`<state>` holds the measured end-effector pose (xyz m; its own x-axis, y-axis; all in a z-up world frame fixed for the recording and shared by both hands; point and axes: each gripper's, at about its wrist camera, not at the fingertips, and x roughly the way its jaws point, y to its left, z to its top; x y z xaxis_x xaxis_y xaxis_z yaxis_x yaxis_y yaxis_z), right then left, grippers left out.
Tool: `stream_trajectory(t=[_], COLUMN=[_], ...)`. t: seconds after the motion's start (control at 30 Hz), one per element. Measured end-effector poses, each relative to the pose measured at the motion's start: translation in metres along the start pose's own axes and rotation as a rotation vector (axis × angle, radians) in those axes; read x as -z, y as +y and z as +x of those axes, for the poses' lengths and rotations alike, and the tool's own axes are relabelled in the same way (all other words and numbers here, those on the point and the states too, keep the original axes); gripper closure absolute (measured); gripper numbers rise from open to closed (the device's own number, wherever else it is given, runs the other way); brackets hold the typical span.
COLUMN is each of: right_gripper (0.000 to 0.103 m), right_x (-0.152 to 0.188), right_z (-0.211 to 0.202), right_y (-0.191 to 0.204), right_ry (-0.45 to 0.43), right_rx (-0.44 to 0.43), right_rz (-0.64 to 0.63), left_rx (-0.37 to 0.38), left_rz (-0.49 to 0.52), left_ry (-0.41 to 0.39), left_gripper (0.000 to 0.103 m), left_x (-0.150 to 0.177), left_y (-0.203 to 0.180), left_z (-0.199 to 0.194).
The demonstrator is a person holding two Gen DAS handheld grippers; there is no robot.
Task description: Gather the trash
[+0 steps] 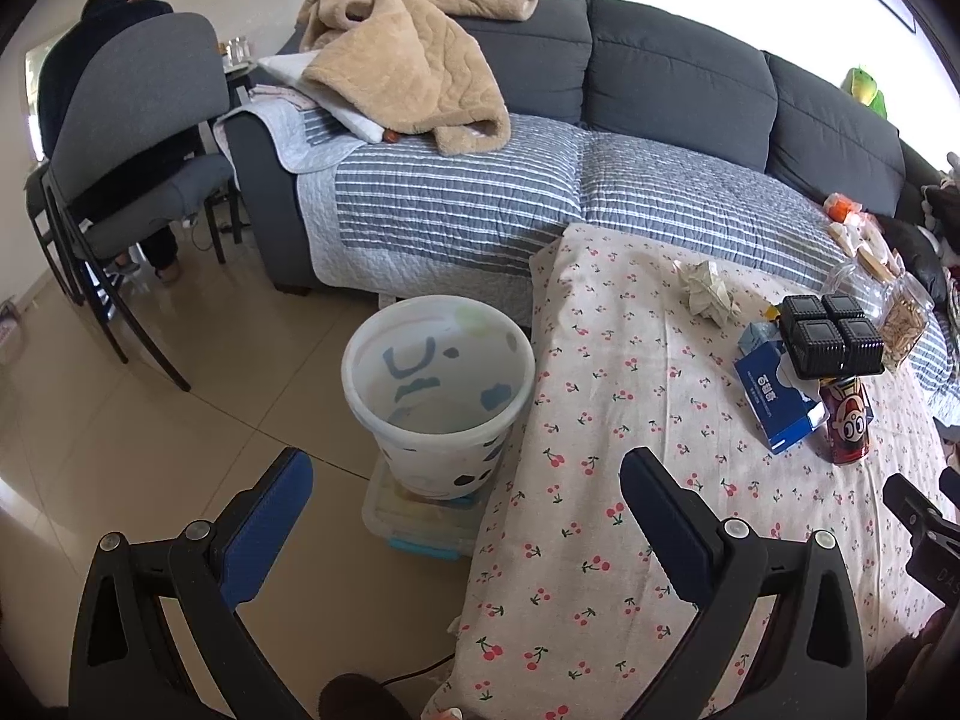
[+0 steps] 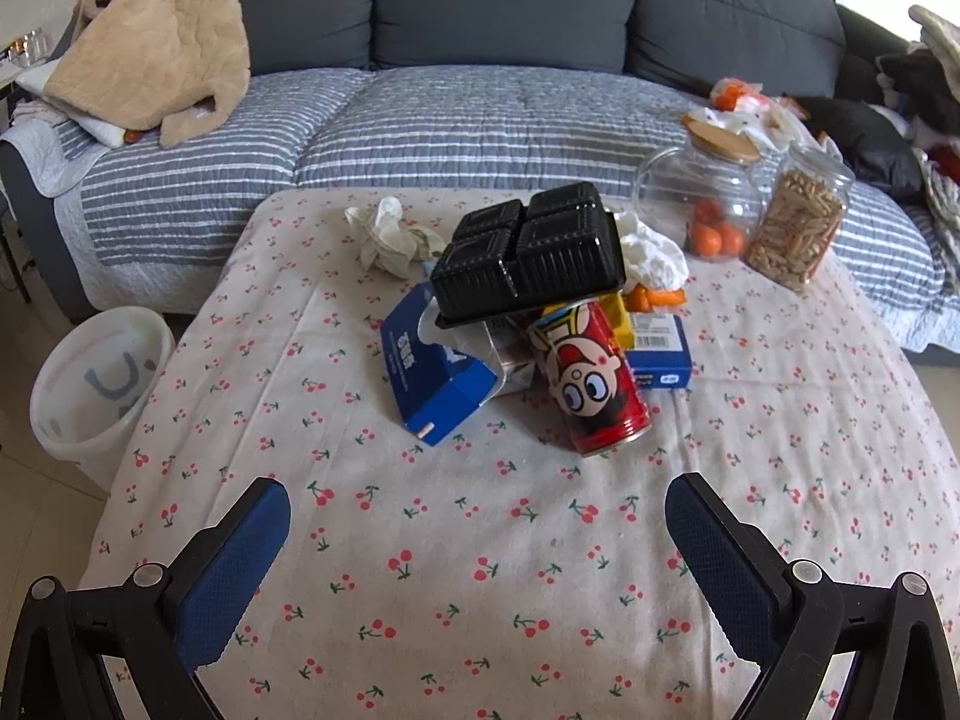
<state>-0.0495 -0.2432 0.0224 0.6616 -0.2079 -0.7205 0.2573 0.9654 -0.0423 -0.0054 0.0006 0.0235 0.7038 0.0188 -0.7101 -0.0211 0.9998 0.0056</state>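
A pile of trash lies mid-table: a red cartoon can (image 2: 591, 378) upside down, a black plastic tray (image 2: 528, 252) resting on it, a torn blue box (image 2: 435, 375), another blue box (image 2: 660, 351), white crumpled paper (image 2: 651, 255) and a crumpled tissue (image 2: 390, 237). The white bin (image 1: 438, 390) stands on the floor left of the table and looks empty; it also shows in the right wrist view (image 2: 99, 387). My left gripper (image 1: 468, 480) is open and empty, near the bin and the table edge. My right gripper (image 2: 480, 510) is open and empty, over the cloth in front of the can.
The table has a cherry-print cloth (image 2: 480, 600). Two glass jars (image 2: 798, 228) stand at its back right. A grey sofa with a striped cover (image 1: 480, 198) and a beige blanket (image 1: 408, 72) is behind. A grey chair (image 1: 138, 138) with a seated person stands far left. The bin sits on a plastic box (image 1: 420, 528).
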Motion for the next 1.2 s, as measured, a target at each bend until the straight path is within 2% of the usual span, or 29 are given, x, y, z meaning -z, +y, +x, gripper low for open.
stream_trajectory(t=[0.27,0.87,1.2], right_gripper=[0.000,0.000,0.000], right_x=[0.003,0.008,0.009], right_z=[0.004,0.003,0.002], right_y=[0.003,0.010,0.011], right_ry=[0.032,0.031,0.030], right_rx=[-0.018,-0.033,-0.034], right_rz=[-0.008,0.005,0.004], left_rx=[0.012,0.024,-0.005], left_rz=[0.012,0.041,0.079], left_ry=[-0.010,0.017,0.002], left_gripper=[0.000,0.000,0.000], left_x=[0.001,0.003,0.004], left_y=[0.003,0.005,-0.002], left_z=[-0.005,-0.003,-0.004])
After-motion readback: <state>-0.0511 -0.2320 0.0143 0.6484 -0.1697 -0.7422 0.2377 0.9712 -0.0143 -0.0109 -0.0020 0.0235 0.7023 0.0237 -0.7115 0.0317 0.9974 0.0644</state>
